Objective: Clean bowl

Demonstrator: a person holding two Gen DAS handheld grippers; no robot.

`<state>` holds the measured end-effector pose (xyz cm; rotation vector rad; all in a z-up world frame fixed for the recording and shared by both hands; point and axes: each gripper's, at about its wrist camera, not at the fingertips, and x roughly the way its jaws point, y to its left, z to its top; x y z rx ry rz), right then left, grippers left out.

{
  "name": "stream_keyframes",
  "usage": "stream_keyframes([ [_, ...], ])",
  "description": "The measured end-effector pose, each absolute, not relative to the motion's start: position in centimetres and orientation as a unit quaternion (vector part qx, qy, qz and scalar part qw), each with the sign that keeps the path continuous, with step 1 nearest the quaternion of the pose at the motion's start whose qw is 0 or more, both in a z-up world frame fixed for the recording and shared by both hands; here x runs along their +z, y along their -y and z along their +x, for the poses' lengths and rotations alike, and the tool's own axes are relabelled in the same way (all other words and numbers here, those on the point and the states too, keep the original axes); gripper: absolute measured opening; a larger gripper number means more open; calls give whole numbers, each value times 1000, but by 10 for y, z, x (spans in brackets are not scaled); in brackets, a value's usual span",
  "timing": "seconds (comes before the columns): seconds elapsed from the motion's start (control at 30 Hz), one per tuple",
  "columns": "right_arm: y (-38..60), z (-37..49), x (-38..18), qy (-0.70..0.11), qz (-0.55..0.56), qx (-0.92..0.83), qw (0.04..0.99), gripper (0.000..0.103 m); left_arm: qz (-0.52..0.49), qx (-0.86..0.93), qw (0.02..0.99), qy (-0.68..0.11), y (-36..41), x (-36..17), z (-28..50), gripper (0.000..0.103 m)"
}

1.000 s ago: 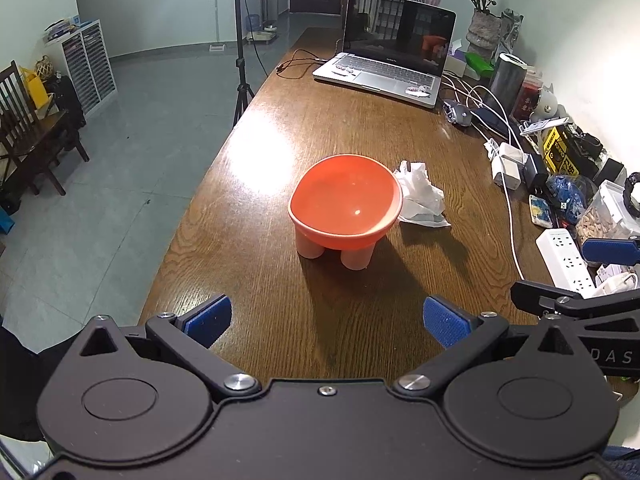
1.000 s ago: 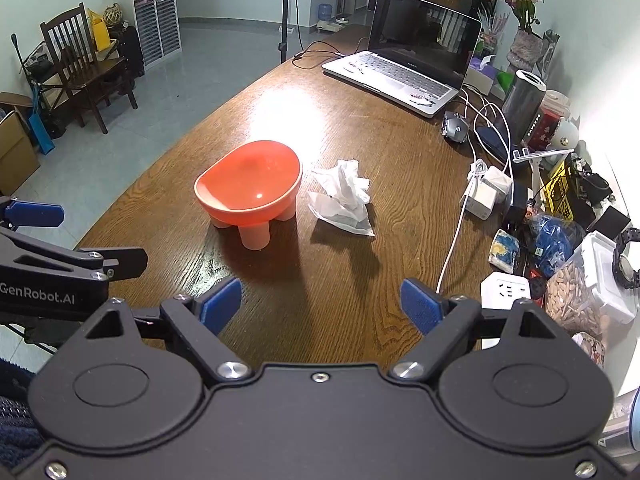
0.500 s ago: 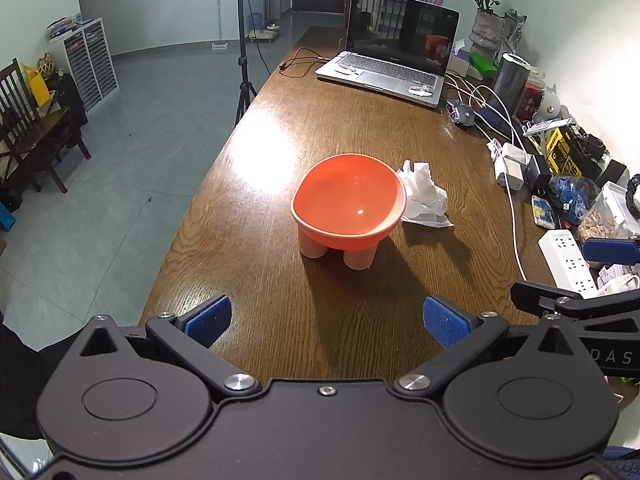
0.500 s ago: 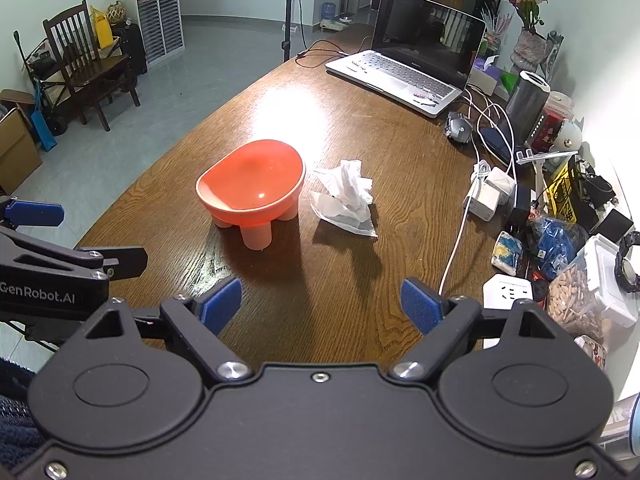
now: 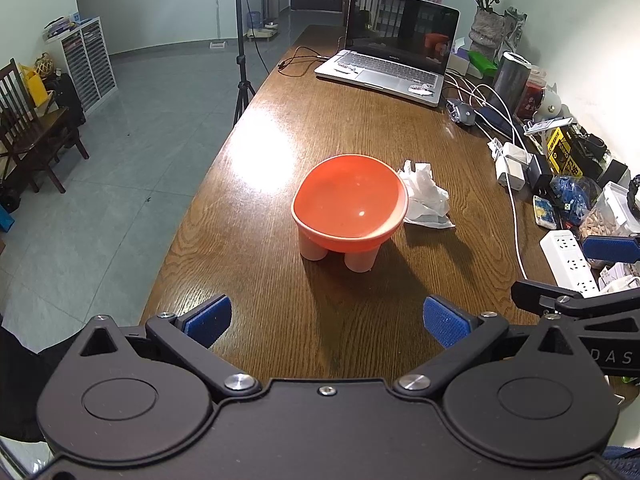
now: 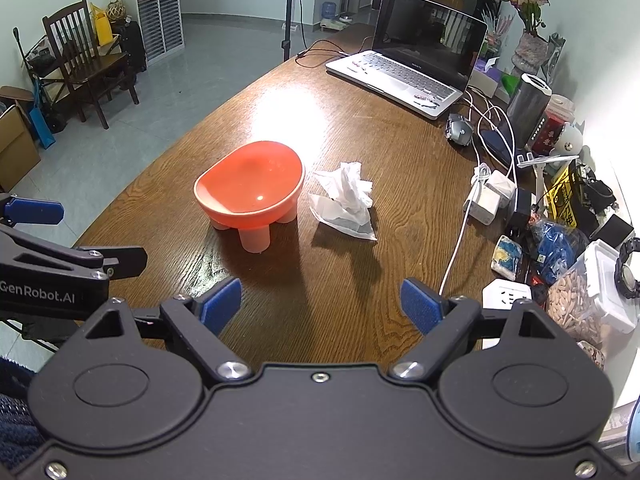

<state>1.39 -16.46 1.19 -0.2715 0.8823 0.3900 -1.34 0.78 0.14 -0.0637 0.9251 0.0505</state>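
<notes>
Both views have crept nearer the bowl (image 5: pixel 348 202); claws gape wide.

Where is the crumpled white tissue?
The tissue lies on the wooden table, just right of the orange bowl in both views, ahead of the open hand-held grippers.

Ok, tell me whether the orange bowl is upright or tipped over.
Upright. The orange bowl stands on its stubby legs on the table, opening facing up, with nothing visible inside.
</notes>
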Motion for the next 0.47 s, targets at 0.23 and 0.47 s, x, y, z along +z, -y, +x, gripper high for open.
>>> stream_keyframes([
  [0.23,163,19,12,-424,-132,186,877,89,-32,21,893,-448,-10,0,-11,103],
  [0.47,161,21,12,-424,-133,185,876,89,-36,19,893,-449,-13,-1,-9,103],
])
